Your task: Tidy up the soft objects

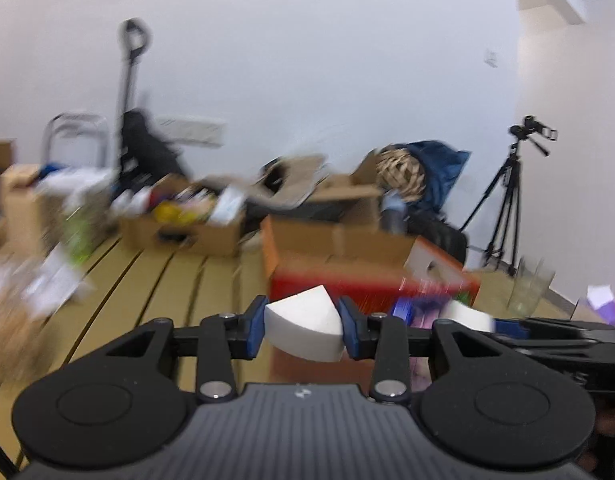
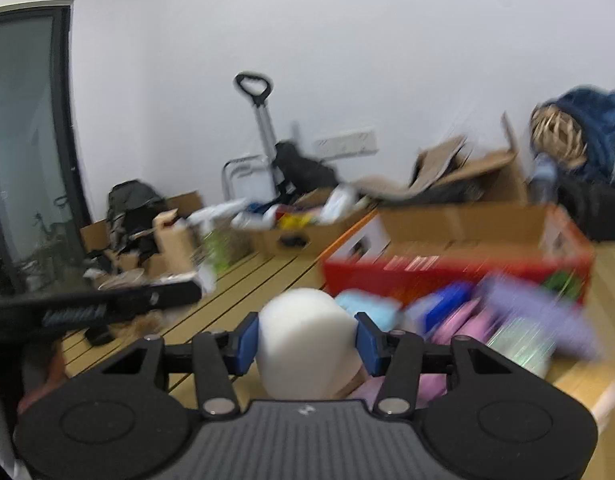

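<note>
While both grippers (image 1: 303,326) (image 2: 306,338) clamp white foam pieces (image 1: 305,330) (image 2: 305,344), slatted wooden floor (image 1: 179,268), cluttered cardboard boxes (image 1: 187,232)

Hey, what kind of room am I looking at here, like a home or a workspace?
Probably a spare room used for recording or storage, not a lived-in space. Open cardboard boxes of jumbled items line a bare white wall, a camera on a tripod stands in the corner, and a folding hand cart leans nearby.

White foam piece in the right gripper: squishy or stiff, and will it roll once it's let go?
The white foam piece looks like light sponge, so it probably gives under the right gripper, though no dent shows. Its rounded top suggests it may roll or wobble when released. The matte surface probably grips the blue pads well, so slipping seems unlikely.
</note>
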